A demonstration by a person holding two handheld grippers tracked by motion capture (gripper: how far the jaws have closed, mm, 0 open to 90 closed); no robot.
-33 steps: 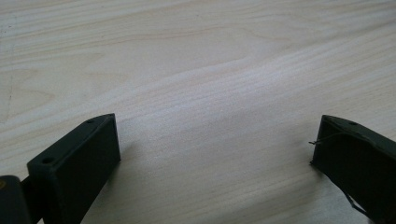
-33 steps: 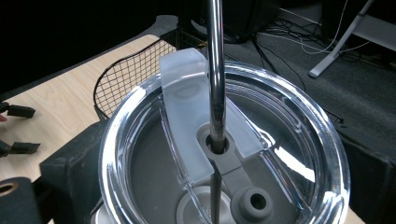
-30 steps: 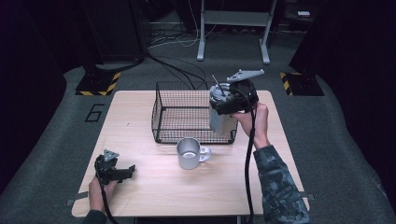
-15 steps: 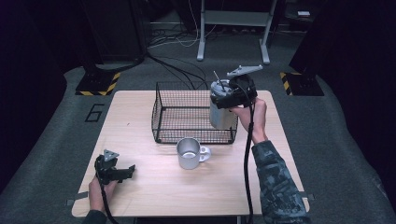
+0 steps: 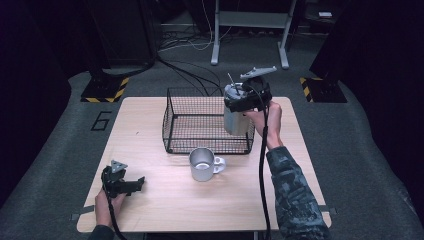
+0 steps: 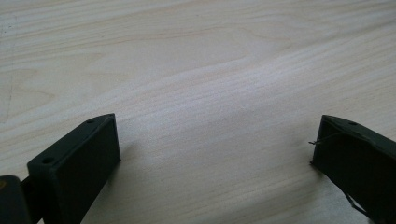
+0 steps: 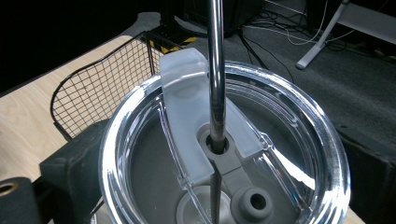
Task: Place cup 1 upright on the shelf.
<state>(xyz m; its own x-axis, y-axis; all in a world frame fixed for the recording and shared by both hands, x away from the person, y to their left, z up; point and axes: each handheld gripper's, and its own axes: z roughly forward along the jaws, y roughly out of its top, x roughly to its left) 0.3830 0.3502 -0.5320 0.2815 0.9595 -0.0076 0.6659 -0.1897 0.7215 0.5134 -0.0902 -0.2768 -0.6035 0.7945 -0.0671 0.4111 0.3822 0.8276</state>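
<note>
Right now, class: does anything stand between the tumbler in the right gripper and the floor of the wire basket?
Nothing visible does. The right gripper holds the tumbler over the basket's right end; the basket is open-topped and looks empty. The mug stands outside, in front.

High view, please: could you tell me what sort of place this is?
Probably a lab or recording studio: a lone wooden table on grey carpet, hazard-striped bases, loose floor cables, dark surroundings.
</note>
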